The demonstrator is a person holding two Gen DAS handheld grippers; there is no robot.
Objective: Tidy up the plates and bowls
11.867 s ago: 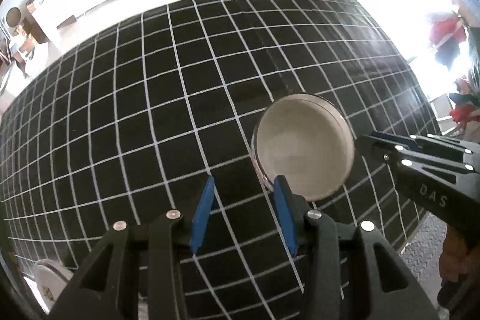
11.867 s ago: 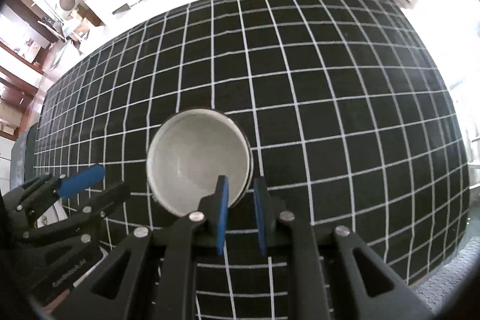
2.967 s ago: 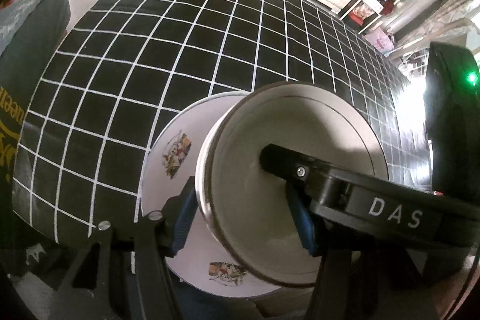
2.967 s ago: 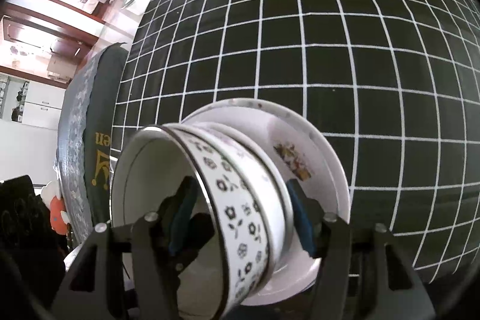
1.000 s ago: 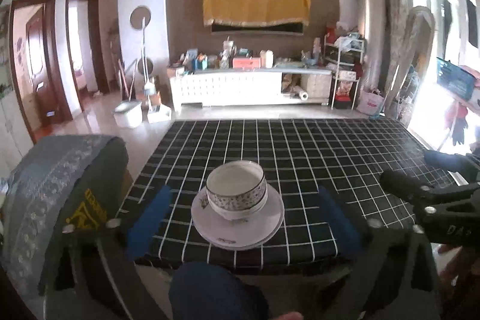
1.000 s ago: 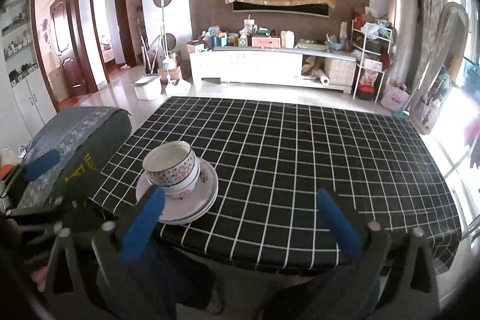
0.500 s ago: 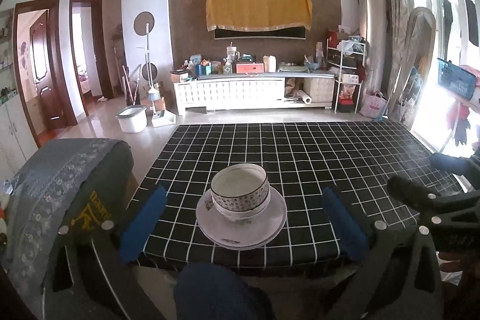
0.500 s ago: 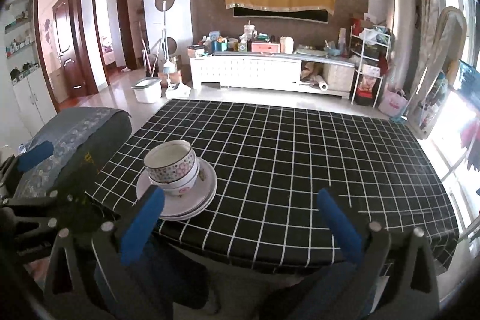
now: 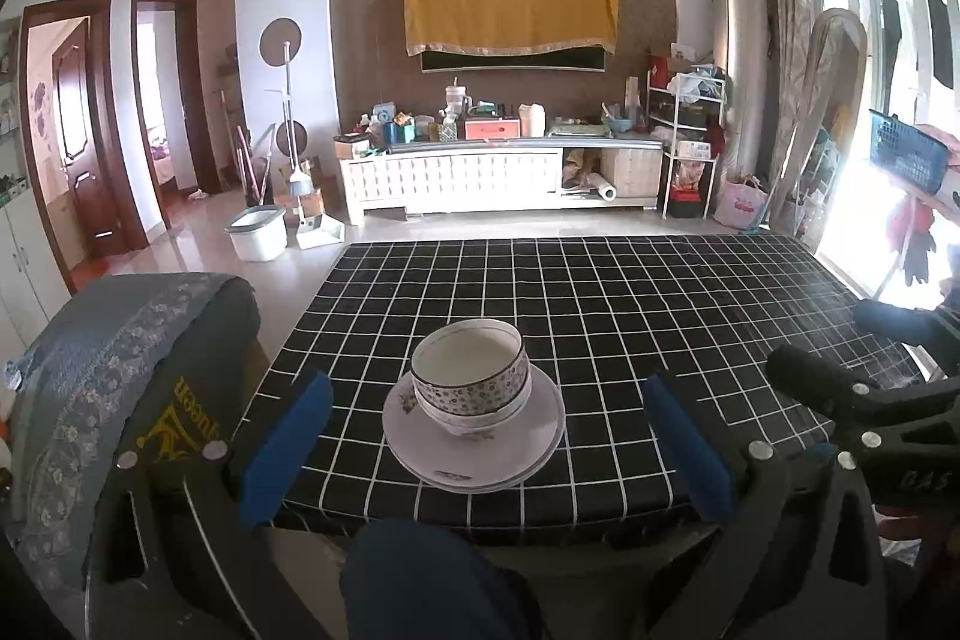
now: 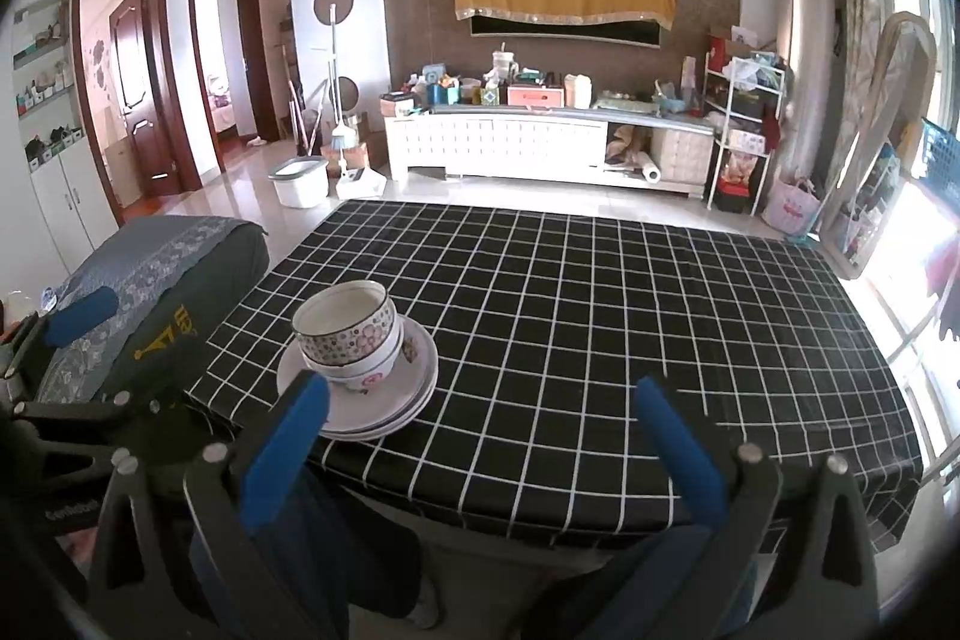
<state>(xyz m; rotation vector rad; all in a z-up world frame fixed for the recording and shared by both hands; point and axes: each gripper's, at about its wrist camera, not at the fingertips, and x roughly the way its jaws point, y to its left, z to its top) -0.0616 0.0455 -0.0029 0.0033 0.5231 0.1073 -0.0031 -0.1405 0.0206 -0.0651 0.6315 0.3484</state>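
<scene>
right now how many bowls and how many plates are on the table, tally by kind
bowls: 2, nested one inside the other
plates: 2, going by the two rims seen in the right wrist view, stacked under the bowls
total: 4 dishes in one pile near the front edge of the checked table

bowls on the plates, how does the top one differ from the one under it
The top bowl has a band of round flower-like motifs running all around its wall; the lower bowl is mostly plain white with a single pink motif showing. The top bowl's whole rim and inside are visible, while the lower bowl shows only its outer wall below it. Both are pale, upright, nested, and rest on the stacked plates.
</scene>
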